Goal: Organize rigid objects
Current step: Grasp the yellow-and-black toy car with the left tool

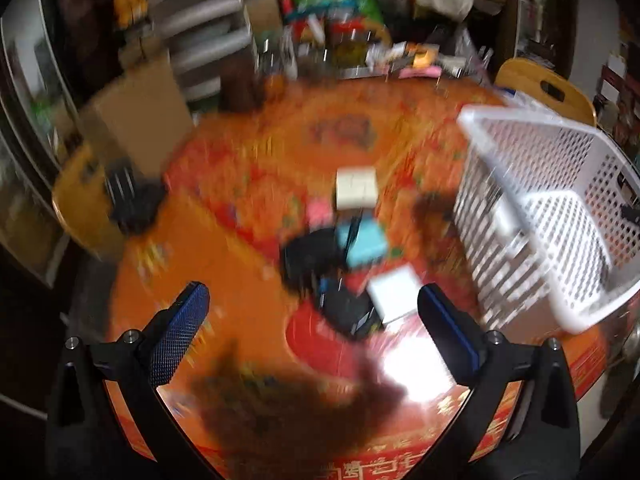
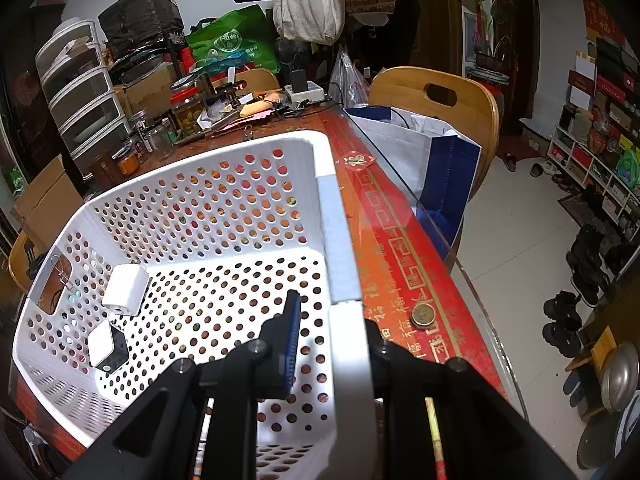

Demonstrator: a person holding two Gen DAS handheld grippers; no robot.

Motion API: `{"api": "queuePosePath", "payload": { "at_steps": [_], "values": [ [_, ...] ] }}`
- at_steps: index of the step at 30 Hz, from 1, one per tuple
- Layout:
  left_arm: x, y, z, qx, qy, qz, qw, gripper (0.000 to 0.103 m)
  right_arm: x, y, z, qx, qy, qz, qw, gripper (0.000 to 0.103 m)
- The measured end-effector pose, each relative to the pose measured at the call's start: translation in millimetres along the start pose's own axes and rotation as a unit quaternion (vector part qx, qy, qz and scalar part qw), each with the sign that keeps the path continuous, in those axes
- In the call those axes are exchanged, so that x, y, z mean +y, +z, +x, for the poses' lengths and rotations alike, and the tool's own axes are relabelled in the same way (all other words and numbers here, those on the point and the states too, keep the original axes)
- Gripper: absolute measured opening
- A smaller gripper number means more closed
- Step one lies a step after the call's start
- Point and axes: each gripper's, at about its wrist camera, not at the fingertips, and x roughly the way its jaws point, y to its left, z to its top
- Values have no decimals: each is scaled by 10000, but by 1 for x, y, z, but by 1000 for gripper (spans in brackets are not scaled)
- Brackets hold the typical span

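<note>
The left wrist view is blurred by motion. My left gripper [image 1: 314, 322] is open and empty above the red table, short of a pile of small objects: a white box [image 1: 394, 294], a black item [image 1: 346, 312], a teal box [image 1: 362, 242], a black pouch [image 1: 310, 258] and a cream box [image 1: 356, 188]. A white perforated basket [image 1: 560, 200] stands to the right, tilted. My right gripper [image 2: 332, 340] is shut on the basket's rim [image 2: 352, 360]. Inside the basket lie a white charger block [image 2: 126, 290] and a white and black device [image 2: 108, 350].
A coin [image 2: 423, 315] lies on the tablecloth right of the basket. Jars, boxes and clutter [image 2: 188, 112] fill the table's far side. A wooden chair [image 2: 440, 100] with a blue and white bag [image 2: 432, 160] stands beyond the table edge. A dark object [image 1: 136, 204] lies far left.
</note>
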Motion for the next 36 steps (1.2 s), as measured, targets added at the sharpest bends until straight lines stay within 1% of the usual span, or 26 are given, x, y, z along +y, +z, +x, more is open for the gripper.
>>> {"api": "queuePosePath", "payload": {
  "at_steps": [2,4,6,8,10,14,18,22,23,24,25,26,27,29,31,32,33,34,35,36],
  "values": [
    [10,-12,26,343,-87,-205,9992,103,0,1,0,4,-27,4,10000,18],
    [20,-11,54,519,-210,-447,9974,103,0,1,0,0,-39,21,10000,18],
    [30,-12,71,588,-288,-739,9951,103,0,1,0,7,-45,31,10000,18],
    [36,-12,83,572,-329,-939,9934,103,0,1,0,22,-65,35,10000,18],
    [35,-7,89,595,-323,-1038,9923,103,1,2,0,30,-107,25,9999,18],
    [33,-2,106,707,9,-1018,9923,103,2,2,1,40,-161,26,9999,18],
    [33,1,111,646,210,-1069,9919,103,2,2,0,42,-181,13,9998,18],
    [31,0,110,625,280,-1177,9907,102,2,2,0,31,-174,16,9998,18],
    [30,-1,110,615,278,-1186,9906,99,2,2,0,25,-167,17,9999,18],
    [28,-2,109,629,277,-1186,9906,91,2,2,0,22,-161,19,9999,18],
    [26,-3,110,667,270,-1177,9904,86,2,2,0,24,-161,19,9999,18],
    [25,-5,110,707,244,-1177,9902,77,2,2,0,24,-164,16,9999,18],
    [24,-7,111,739,186,-1209,9897,74,2,2,0,23,-163,16,9999,18],
    [24,-10,112,728,126,-1264,9892,71,2,2,0,20,-162,25,9999,18],
    [22,-10,112,700,93,-1268,9894,63,2,2,0,18,-162,26,9999,18],
    [20,-11,112,682,65,-1258,9897,56,2,2,0,19,-160,26,9999,18],
    [19,-11,111,664,38,-1237,9901,47,2,2,0,19,-163,26,9999,18],
    [16,-11,110,641,-4,-1204,9907,41,1,2,0,18,-161,26,9999,18],
    [14,-11,109,620,-27,-1181,9911,28,2,2,0,16,-160,31,9999,18],
    [11,-12,108,600,13,-1146,9916,26,2,2,0,15,-160,34,9999,18]
  ]
}}
